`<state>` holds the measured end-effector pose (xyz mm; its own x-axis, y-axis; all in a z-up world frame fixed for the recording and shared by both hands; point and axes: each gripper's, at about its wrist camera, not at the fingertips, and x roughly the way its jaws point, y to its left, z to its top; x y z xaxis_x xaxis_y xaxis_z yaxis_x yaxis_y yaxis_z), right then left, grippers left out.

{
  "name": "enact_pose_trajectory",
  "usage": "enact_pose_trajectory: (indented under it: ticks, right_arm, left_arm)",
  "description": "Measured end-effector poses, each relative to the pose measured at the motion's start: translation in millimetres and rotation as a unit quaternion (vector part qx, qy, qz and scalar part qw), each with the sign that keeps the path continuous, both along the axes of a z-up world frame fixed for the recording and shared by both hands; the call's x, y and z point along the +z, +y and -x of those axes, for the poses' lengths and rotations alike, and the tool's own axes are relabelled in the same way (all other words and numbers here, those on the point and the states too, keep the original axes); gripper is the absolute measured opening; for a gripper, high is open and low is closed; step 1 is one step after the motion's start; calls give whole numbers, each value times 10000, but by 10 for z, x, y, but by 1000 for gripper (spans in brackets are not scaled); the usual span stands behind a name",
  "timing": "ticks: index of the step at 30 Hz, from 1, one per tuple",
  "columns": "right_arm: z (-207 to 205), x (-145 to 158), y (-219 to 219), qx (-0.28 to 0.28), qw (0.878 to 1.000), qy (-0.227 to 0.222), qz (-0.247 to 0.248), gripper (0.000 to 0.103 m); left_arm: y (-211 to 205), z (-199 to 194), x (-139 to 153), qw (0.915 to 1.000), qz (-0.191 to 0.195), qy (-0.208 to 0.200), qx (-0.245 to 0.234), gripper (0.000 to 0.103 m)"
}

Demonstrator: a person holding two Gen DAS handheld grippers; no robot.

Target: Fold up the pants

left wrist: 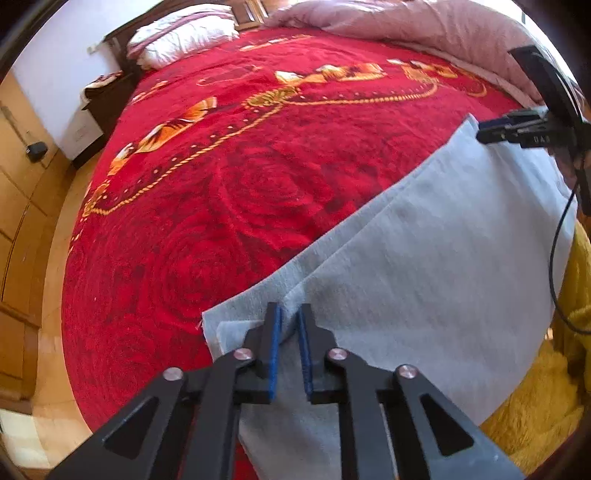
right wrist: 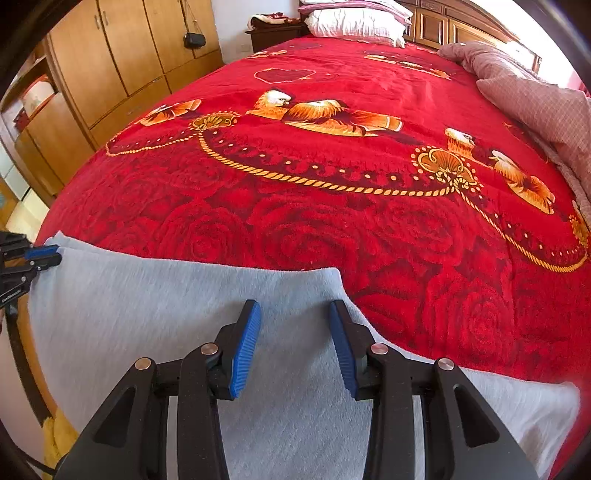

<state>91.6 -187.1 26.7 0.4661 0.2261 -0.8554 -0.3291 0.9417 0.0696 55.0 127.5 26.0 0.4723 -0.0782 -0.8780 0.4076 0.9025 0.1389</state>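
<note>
Light grey pants (left wrist: 436,251) lie flat on the red bedspread (left wrist: 258,166) near the bed's front edge, layers stacked. My left gripper (left wrist: 290,314) is shut on a pinched ridge of the pants near one end. In the right wrist view it (right wrist: 51,254) shows at the far left, at the pants' corner. My right gripper (right wrist: 293,310) is open, its blue pads (right wrist: 245,347) resting over the pants (right wrist: 166,314) near the folded edge, holding nothing. It also shows in the left wrist view (left wrist: 487,134) at the far end of the pants.
A pink quilt (right wrist: 535,107) is bunched along the bed's right side. White pillows (right wrist: 354,20) lie at the headboard. A wooden wardrobe (right wrist: 122,62) stands to the left across the floor. A yellow fuzzy cloth (left wrist: 546,387) hangs at the bed's front edge.
</note>
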Motion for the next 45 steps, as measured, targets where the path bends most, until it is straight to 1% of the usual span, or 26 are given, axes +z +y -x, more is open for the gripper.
enact_pose_trajectory:
  ticks: [4,6,7,10,13,15,17,19,20,21,22,23,26,28,29,31,32,34,36,38,39,40,41,42,44,45]
  right_arm:
    - [20,11,-8,-53,9998,-163,-64,39]
    - [50,41,-27,-82,9993,-332,-136,3]
    - [63,64,-43,-137,9989,-421,-181,2]
    - [75,164,-130,-354,9962,-738,-309,1]
    - [21,225,-267,-680,9927,-891,-447,1]
    - [-38,220,-318,-674,9929,-806,-549,1]
    - [-63,196,-333,-437,9946,-581,-747,2]
    - [-44,191,-319,-291,9957,-475,-735,5]
    - [-30,185,-297,-209,9966,-435,-671,17]
    - [-17,177,-269,-148,9974,-422,-569,33]
    - [-13,161,-230,-96,9981,-431,-430,41]
    - [-9,142,-204,-50,9984,-453,-340,44]
    - [-51,12,-132,103,9992,-267,-285,43]
    - [-69,-28,-127,82,9992,-243,-308,26]
    - [-62,3,-151,-4,9988,-356,-322,8]
    - [-42,109,-248,-213,9967,-573,-543,7]
    - [-42,148,-275,-311,9958,-678,-526,7]
    - [-85,122,-245,-298,9964,-671,-424,7]
    - [-144,-19,-168,-296,9979,-542,-190,7]
    - [-139,-83,-140,-317,9974,-629,-118,8]
    - [-133,-83,-133,-334,9972,-666,-112,9]
    - [-127,-76,-136,-348,9971,-660,-113,9]
    - [-119,-70,-144,-369,9971,-652,-103,9]
    - [-118,-51,-154,-384,9973,-615,-129,9]
    - [-91,1,-170,-466,9971,-569,-202,11]
    - [-58,56,-172,-525,9966,-600,-214,13]
  left_arm:
    - [15,75,131,9981,222,-328,475,4]
    - [24,103,242,9951,362,-572,722,4]
    - [22,108,284,9939,407,-629,805,4]
    - [19,76,376,9917,430,-731,961,4]
    - [-1,0,310,9923,167,-686,1018,4]
    - [-6,-81,209,9926,57,-568,1068,5]
    - [7,-127,106,9927,64,-469,1111,5]
    - [-11,-132,40,9928,36,-457,1111,5]
    - [-17,-124,25,9927,27,-470,1110,5]
    - [-23,-111,16,9926,33,-485,1114,5]
    - [-16,-107,12,9924,65,-490,1129,5]
    - [-4,-105,13,9921,110,-488,1147,5]
    - [20,-100,17,9913,210,-486,1209,5]
    - [9,-71,23,9907,191,-542,1229,5]
    - [-1,-45,46,9902,183,-594,1249,5]
    - [-15,-3,116,9888,167,-717,1299,5]
    - [-14,18,159,9880,174,-789,1316,5]
    - [-12,-7,186,9880,144,-806,1309,5]
    - [-13,-110,76,9900,57,-638,1256,6]
    - [-4,-175,-30,9908,-1,-563,1234,10]
    - [4,-164,-23,9897,-29,-684,1259,17]
    - [19,-150,-8,9885,-96,-736,1317,31]
    - [43,-127,16,9864,-189,-791,1426,37]
    - [80,-86,55,9847,-207,-837,1517,40]
    - [143,-10,130,9829,-186,-912,1590,40]
    - [179,40,171,9806,-264,-1002,1662,40]
